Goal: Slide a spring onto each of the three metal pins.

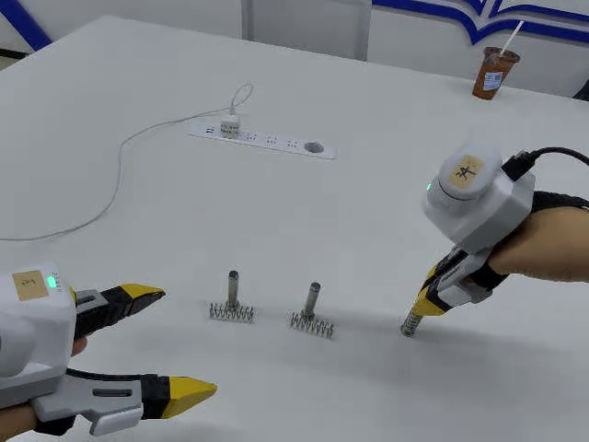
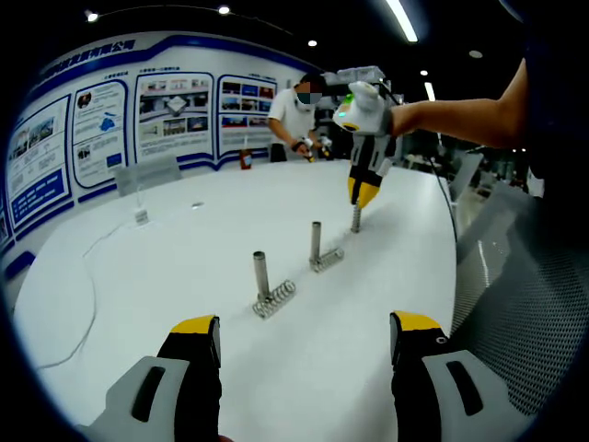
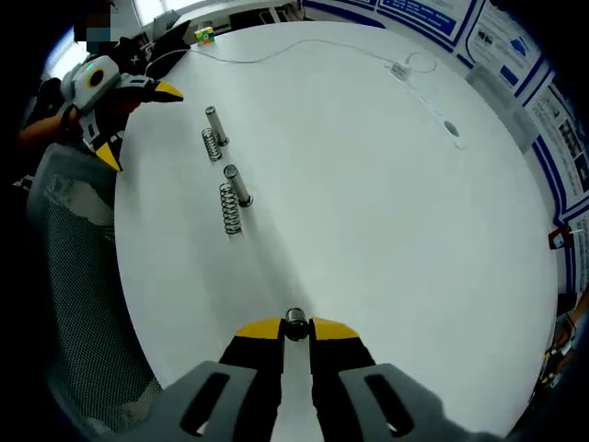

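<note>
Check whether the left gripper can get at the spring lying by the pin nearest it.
Probably yes. The left gripper is open, the spring lies on bare table ahead of it, and the right gripper, shut on the third spring, is far off.

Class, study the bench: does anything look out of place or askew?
A spring lies flat beside the left pin, a second spring beside the middle pin; both off their pins. Nothing tipped or damaged.

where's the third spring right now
In the head view the third spring stands on the table at far right, held by the right gripper, right of the middle pin.
</note>
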`<state>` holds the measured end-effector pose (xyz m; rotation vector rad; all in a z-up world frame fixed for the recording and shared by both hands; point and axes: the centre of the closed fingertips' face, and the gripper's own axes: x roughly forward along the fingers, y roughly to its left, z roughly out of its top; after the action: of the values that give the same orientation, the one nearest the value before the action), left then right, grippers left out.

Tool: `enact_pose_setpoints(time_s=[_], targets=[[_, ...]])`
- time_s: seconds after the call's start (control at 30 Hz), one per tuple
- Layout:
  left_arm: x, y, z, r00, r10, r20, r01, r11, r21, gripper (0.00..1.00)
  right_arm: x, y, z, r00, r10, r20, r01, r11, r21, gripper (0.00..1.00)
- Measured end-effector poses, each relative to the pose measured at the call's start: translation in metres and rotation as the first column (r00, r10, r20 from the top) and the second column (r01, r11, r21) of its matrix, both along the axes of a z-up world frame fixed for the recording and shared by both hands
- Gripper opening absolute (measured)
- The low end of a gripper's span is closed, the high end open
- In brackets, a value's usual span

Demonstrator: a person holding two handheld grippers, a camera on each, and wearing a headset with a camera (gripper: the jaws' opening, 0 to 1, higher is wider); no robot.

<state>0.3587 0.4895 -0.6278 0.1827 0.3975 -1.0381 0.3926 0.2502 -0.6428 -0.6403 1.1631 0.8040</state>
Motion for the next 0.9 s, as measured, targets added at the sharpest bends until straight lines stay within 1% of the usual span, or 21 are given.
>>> enact_pose_setpoints(time_s=[0.13, 0.43, 0.5, 0.77, 0.9], targets=[[0.0, -0.001, 0.001, 1.0, -0.001, 0.001, 0.001, 1.0, 0.0, 0.77, -0.001, -0.001, -0.005, 1.0, -0.009, -0.001, 0.009, 1.0, 0.005, 0.12], [0.001, -0.002, 0.002, 1.0, -0.001, 0.003, 0.001, 1.0, -0.001, 0.77, 0.0, 0.0, -0.005, 1.0, -0.012, 0.012, 0.011, 0.999, 0.031, 0.12], [0.001, -0.002, 0.002, 1.0, -0.002, 0.004, 0.002, 1.0, 0.0, 0.77, 0.001, 0.0, -0.004, 1.0, -0.014, 0.017, 0.013, 0.999, 0.046, 0.14], [0.001, -0.003, 0.003, 1.0, -0.005, 0.006, 0.005, 1.0, 0.001, 0.77, -0.002, 0.002, 0.008, 0.997, -0.013, 0.078, 0.006, 0.996, 0.084, 0.21], [0.001, -0.004, 0.004, 1.0, -0.007, 0.007, 0.007, 1.0, 0.0, 0.77, -0.004, 0.0, 0.013, 0.993, -0.018, 0.113, 0.007, 0.995, 0.098, 0.22]])
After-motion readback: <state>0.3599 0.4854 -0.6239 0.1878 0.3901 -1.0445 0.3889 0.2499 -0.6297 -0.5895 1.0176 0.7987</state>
